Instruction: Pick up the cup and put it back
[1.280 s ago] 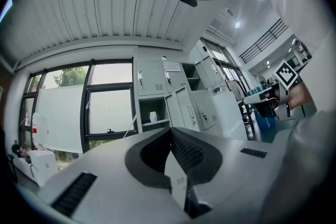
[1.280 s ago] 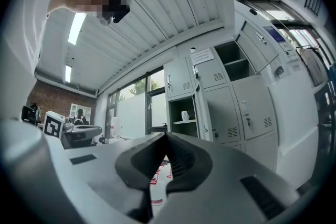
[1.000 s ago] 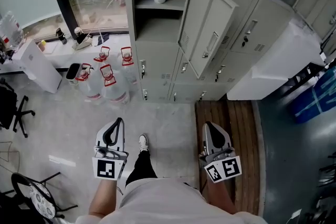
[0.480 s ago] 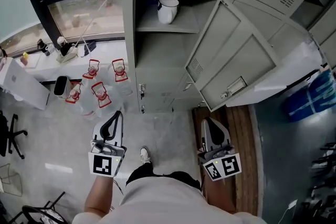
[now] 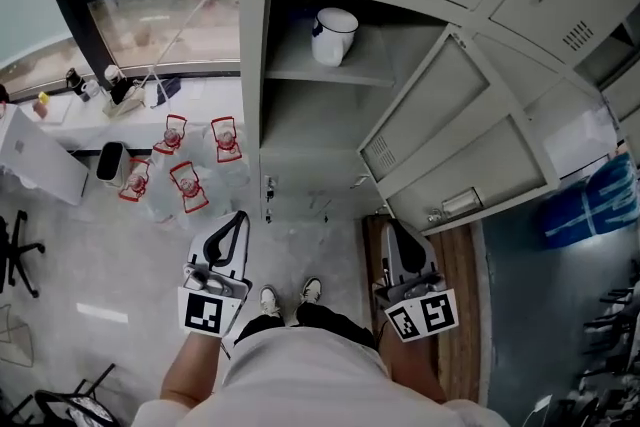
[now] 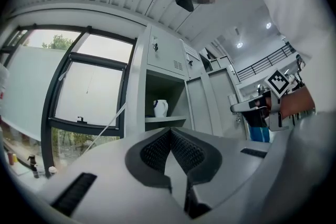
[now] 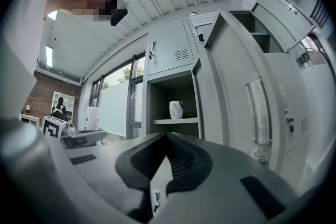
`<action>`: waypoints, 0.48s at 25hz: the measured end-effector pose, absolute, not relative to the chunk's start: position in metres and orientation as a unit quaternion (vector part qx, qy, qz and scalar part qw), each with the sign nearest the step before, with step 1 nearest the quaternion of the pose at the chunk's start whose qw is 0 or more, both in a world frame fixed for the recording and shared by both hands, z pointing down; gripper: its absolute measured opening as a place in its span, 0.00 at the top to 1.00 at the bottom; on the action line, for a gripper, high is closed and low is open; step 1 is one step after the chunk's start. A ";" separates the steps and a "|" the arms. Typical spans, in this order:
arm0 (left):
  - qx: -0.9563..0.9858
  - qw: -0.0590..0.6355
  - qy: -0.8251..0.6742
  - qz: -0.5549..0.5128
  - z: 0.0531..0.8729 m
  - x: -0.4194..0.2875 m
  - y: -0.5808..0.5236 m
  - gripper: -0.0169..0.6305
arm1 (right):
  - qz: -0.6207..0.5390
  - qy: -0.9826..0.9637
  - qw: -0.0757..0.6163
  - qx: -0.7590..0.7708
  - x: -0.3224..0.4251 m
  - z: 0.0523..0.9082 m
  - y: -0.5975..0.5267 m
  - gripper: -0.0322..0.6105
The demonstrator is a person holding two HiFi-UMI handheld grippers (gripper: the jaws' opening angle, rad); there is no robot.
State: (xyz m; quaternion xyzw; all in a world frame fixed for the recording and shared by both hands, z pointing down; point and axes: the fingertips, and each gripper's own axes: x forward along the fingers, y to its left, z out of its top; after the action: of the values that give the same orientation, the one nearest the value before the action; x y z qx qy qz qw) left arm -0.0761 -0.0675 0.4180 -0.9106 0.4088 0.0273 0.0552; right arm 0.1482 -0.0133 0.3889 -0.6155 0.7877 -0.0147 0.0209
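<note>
Now both of my grippers are low in the head view, and both point level toward the grey locker (image 5: 300,130). The left gripper (image 5: 237,218) is at the lower left of the frame. Its jaws are pressed together with nothing between them; in the left gripper view the ribbed pads (image 6: 155,149) meet at their tips. The right gripper (image 5: 392,227) is at the lower right, above a strip of wooden board (image 5: 468,250) on the floor (image 5: 100,255). Its jaws are also closed on nothing.

The cup (image 5: 333,35) is white with a dark handle. It stands upright on the shelf (image 5: 335,72) inside the open locker compartment, in the upper centre of the head view, well apart from both grippers. In both gripper views it shows just above the closed tips, far behind them. The compartment door (image 5: 450,130) is swung open to the right. Some water bottles (image 5: 182,187) with red handles stand on the floor at the left, below the window (image 5: 160,15).
</note>
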 end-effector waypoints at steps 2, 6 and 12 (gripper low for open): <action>-0.907 0.067 0.414 0.025 0.415 -0.070 -0.071 0.94 | -0.008 0.798 0.030 -0.602 0.149 0.385 -0.028 0.92; -0.899 0.077 0.430 0.021 0.407 -0.062 -0.078 0.94 | 0.003 0.819 0.039 -0.572 0.153 0.373 -0.050 0.92; -0.888 0.089 0.450 0.024 0.399 -0.056 -0.090 0.94 | 0.005 0.835 0.043 -0.548 0.155 0.372 -0.072 0.92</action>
State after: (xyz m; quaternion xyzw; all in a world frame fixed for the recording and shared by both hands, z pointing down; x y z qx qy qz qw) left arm -0.0555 -0.0901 0.3991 -0.8880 0.4505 0.0242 0.0887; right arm 0.1551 -0.0722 0.3719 -0.5483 0.8351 0.0051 0.0431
